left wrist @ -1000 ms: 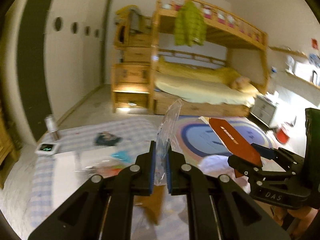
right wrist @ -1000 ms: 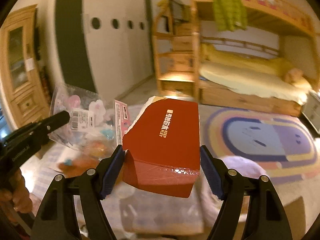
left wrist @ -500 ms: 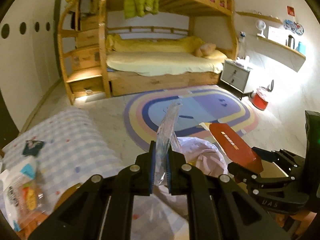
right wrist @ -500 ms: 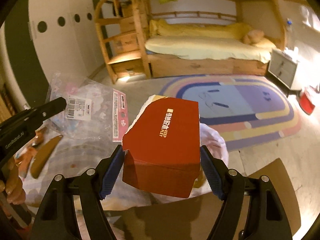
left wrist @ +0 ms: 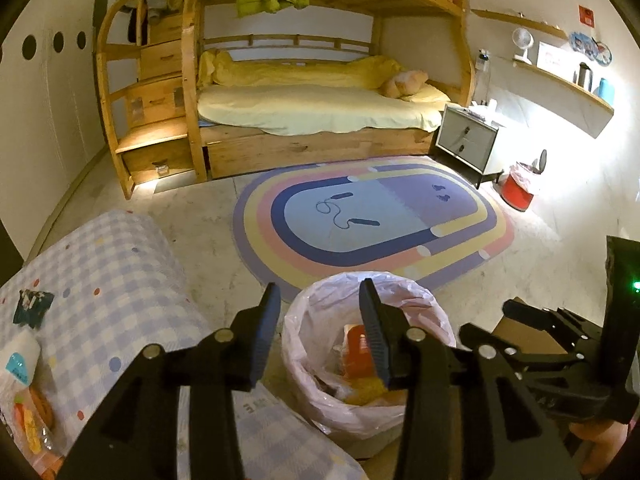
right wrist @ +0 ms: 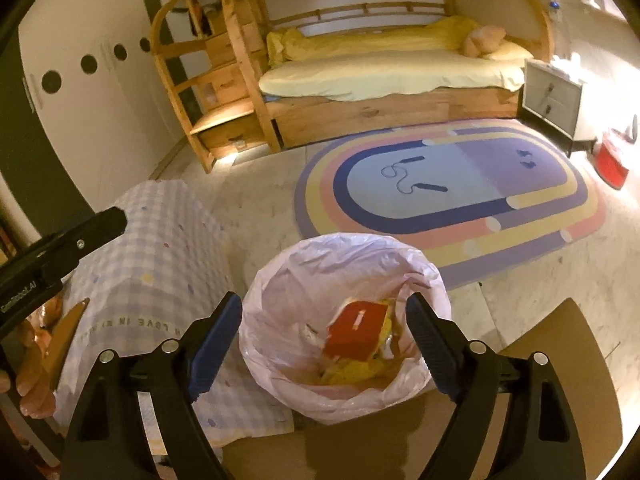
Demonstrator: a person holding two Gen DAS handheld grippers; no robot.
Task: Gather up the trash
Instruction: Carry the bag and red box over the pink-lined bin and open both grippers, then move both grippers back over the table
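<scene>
Dropped into the lined bin (right wrist: 280,280), red box (right wrist: 354,334); both tilted-down grippers' fingers (right wrist: 430,344) just parted, empty.

Red cardboard box with white lettering (right wrist: 357,335) lies tilted atop yellow wrappers (right wrist: 352,370) inside pink plastic-lined bin (right wrist: 280,280) on floor.

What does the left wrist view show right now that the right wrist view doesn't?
Only the left wrist view: the wall shelf with a small fan, and wrappers on the checked cloth at far left. Only the right wrist view: the red box seen whole and clear in the lined bin, and a hand at the left edge. Both show the lined bin, the rug, the bunk bed, and the left gripper and right gripper, jaws having just opened, nothing between them.
</scene>
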